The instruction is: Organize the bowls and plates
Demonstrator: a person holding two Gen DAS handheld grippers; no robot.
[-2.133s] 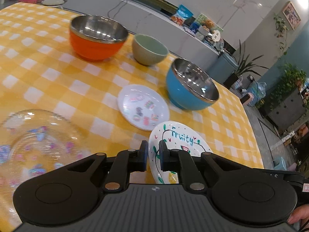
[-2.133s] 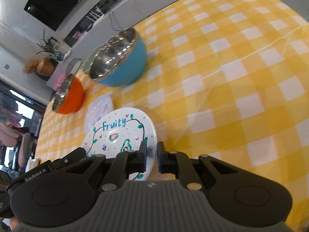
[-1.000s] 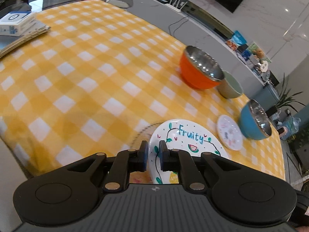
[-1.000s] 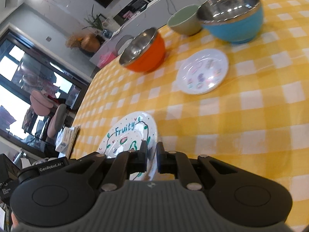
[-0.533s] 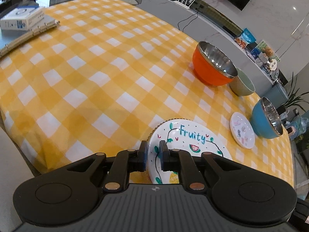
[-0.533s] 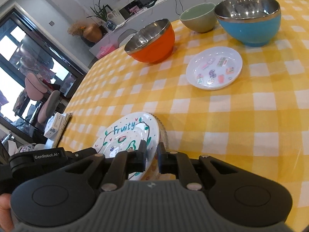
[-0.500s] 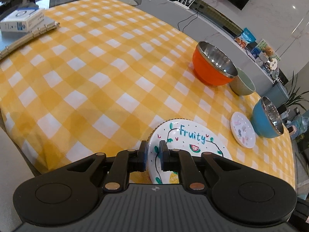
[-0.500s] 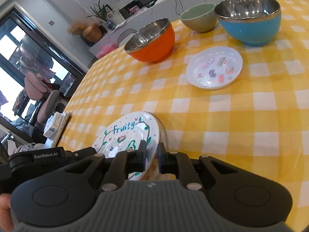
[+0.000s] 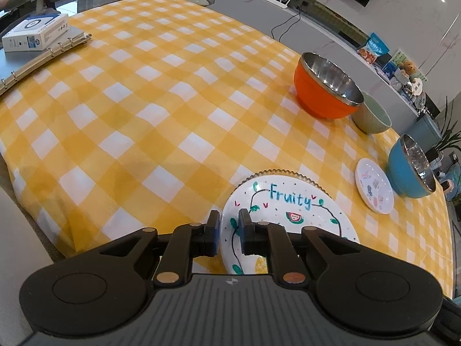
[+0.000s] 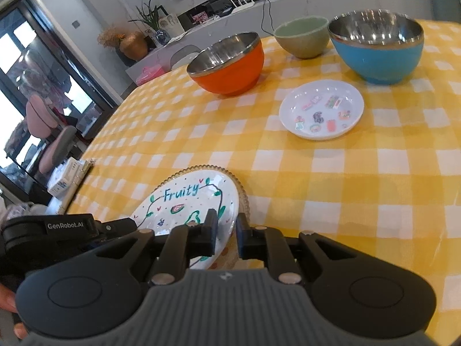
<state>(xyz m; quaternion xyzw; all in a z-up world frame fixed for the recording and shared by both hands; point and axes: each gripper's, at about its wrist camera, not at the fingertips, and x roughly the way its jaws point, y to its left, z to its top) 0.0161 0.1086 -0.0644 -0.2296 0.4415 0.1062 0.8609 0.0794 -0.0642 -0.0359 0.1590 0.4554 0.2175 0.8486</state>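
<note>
1. Lettering first: I read "Fruity" in blue on the white plate (image 9: 288, 210), with a watermelon slice and green vine drawn around it; the right wrist view shows "GenRobot.AI" on the body of my left gripper (image 9: 229, 232).
2. Both my tools pinch this Fruity plate: the left gripper's fingers (image 9: 213, 230) clamp its near-left rim, and my right gripper (image 10: 224, 234) is closed on its near-right rim.
3. The plate sits on a clear glass plate (image 10: 241, 193) with a beaded edge, near the front of the yellow checked tablecloth (image 9: 138, 109).
4. Against two seconds ago, the Fruity plate has moved from beside the blue bowl (image 10: 377, 49) onto the glass plate; in the last half second it hardly shifts.
5. A small white plate (image 10: 321, 112) with tiny printed pictures lies just in front of the blue bowl, with the orange bowl (image 10: 227, 63) and green bowl (image 10: 302, 37) farther back.
6. A white box (image 9: 36, 36) and a ring binder (image 9: 43, 57) rest at the far-left table edge; the box print is too small for me to read.
</note>
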